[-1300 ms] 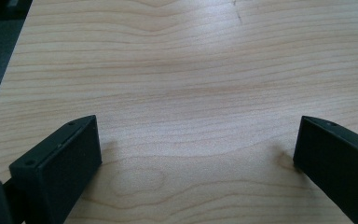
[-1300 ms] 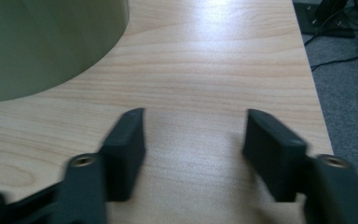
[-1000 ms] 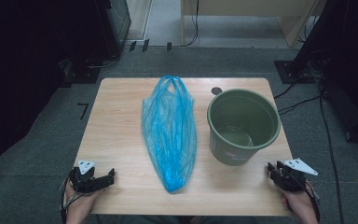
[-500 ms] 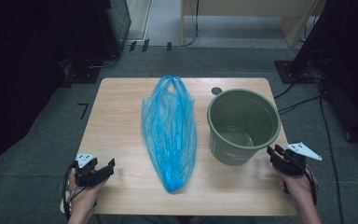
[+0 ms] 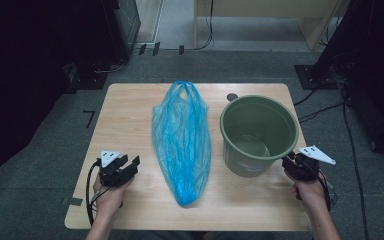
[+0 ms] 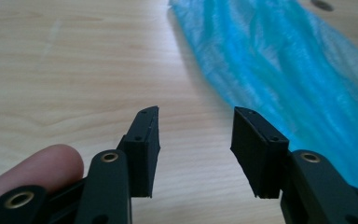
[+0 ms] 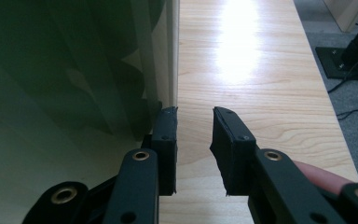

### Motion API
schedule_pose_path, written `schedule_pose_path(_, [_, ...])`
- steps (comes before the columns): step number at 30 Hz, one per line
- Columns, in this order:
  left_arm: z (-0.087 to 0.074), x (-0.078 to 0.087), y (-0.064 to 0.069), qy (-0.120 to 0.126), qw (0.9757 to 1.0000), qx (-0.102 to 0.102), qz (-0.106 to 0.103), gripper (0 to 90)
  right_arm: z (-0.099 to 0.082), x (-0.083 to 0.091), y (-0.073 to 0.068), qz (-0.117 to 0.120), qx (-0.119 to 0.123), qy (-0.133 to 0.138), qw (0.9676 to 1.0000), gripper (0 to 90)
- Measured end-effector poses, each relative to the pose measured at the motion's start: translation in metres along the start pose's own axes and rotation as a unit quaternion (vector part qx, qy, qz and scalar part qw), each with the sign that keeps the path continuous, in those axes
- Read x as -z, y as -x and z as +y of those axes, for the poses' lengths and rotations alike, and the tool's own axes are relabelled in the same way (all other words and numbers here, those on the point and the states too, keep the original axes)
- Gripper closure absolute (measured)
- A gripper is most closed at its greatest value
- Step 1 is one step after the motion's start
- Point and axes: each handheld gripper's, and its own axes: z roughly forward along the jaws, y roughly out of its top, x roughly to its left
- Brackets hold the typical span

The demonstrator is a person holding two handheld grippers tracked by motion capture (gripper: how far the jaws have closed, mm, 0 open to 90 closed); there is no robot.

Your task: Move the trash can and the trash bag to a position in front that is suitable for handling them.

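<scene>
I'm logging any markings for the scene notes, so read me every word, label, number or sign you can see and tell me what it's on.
"7": a dark mark shaped like this digit on the grey floor left of the table; it may be tape, not print.
Blue plastic bag: no print visible.
Green bucket: no label or brand visible.
Left claw and right claw: no readable markings.

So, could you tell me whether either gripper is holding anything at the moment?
Nothing is held: the left gripper and right gripper both have empty jaws.
</scene>
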Motion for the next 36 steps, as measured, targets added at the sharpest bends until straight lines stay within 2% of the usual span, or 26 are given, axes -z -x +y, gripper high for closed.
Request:
schedule_pose_path(1, [0.002, -0.001, 0.004, 0.003, 1.0000, -0.002, -0.005, 55.2, 0.000, 0.000, -0.001, 0.001, 0.006, 0.001, 1.0000, 72.1])
schedule_pose_path(2, [0.007, -0.002, 0.011, 0.008, 0.9998, -0.006, -0.015, 59.0, 0.000, 0.001, -0.005, 0.008, 0.009, 0.002, 0.9999, 72.0])
schedule_pose_path(6, [0.013, -0.005, 0.021, 0.015, 0.9995, -0.010, -0.026, 64.4, -0.001, 0.002, -0.013, 0.024, 0.020, 0.003, 0.9995, 71.7])
schedule_pose_path(7, [0.016, -0.008, 0.026, 0.015, 0.9990, -0.016, -0.038, 65.6, -0.001, 0.003, -0.015, 0.028, 0.022, 0.002, 0.9994, 71.5])
schedule_pose_path(9, [0.018, -0.009, 0.029, 0.015, 0.9987, -0.019, -0.046, 67.8, 0.000, 0.002, -0.019, 0.031, 0.027, 0.005, 0.9991, 70.3])
schedule_pose_path(10, [0.020, -0.012, 0.035, 0.013, 0.9981, -0.024, -0.055, 68.6, 0.000, 0.002, -0.019, 0.024, 0.029, 0.012, 0.9992, 69.6])
schedule_pose_path(12, [0.023, -0.015, 0.042, 0.012, 0.9978, -0.026, -0.059, 69.4, 0.003, 0.000, -0.018, 0.004, 0.024, 0.026, 0.9994, 70.0])
schedule_pose_path(13, [0.023, -0.015, 0.042, 0.012, 0.9978, -0.026, -0.059, 69.5, 0.006, -0.002, -0.016, -0.001, 0.012, 0.031, 0.9994, 70.4])
schedule_pose_path(15, [0.026, -0.019, 0.050, 0.013, 0.9975, -0.029, -0.063, 70.4, 0.012, -0.006, -0.013, 0.001, -0.006, 0.035, 0.9994, 71.1])
schedule_pose_path(17, [0.027, -0.020, 0.053, 0.013, 0.9974, -0.030, -0.064, 71.9, 0.014, -0.007, -0.013, 0.004, -0.008, 0.036, 0.9993, 71.2])
schedule_pose_path(19, [0.031, -0.025, 0.060, 0.011, 0.9970, -0.032, -0.070, 73.6, 0.018, -0.010, -0.018, 0.007, 0.006, 0.033, 0.9994, 73.2])
schedule_pose_path(21, [0.033, -0.027, 0.065, 0.011, 0.9966, -0.037, -0.073, 74.7, 0.018, -0.010, -0.021, 0.015, 0.004, 0.029, 0.9995, 73.9])
schedule_pose_path(25, [0.035, -0.030, 0.073, 0.009, 0.9961, -0.045, -0.076, 75.6, 0.016, -0.007, -0.028, 0.027, 0.021, 0.022, 0.9992, 74.6])
schedule_pose_path(27, [0.037, -0.033, 0.082, 0.011, 0.9958, -0.053, -0.074, 75.7, 0.014, -0.003, -0.038, 0.042, 0.064, 0.018, 0.9969, 74.0])
schedule_pose_path(29, [0.038, -0.035, 0.087, 0.012, 0.9955, -0.054, -0.077, 76.1, 0.015, -0.001, -0.043, 0.045, 0.091, 0.017, 0.9947, 71.5])
schedule_pose_path(31, [0.040, -0.037, 0.092, 0.012, 0.9952, -0.058, -0.078, 76.2, 0.018, -0.001, -0.042, 0.039, 0.082, 0.021, 0.9956, 71.5])
schedule_pose_path(34, [0.042, -0.039, 0.097, 0.011, 0.9953, -0.057, -0.078, 76.6, 0.026, -0.005, -0.035, 0.026, 0.041, 0.023, 0.9986, 72.2])
schedule_pose_path(35, [0.043, -0.041, 0.099, 0.011, 0.9952, -0.059, -0.078, 76.6, 0.026, -0.005, -0.035, 0.026, 0.041, 0.023, 0.9986, 72.2])
schedule_pose_path(36, [0.046, -0.044, 0.105, 0.011, 0.9952, -0.056, -0.080, 77.2, 0.030, -0.008, -0.033, 0.026, 0.029, 0.026, 0.9989, 72.2])
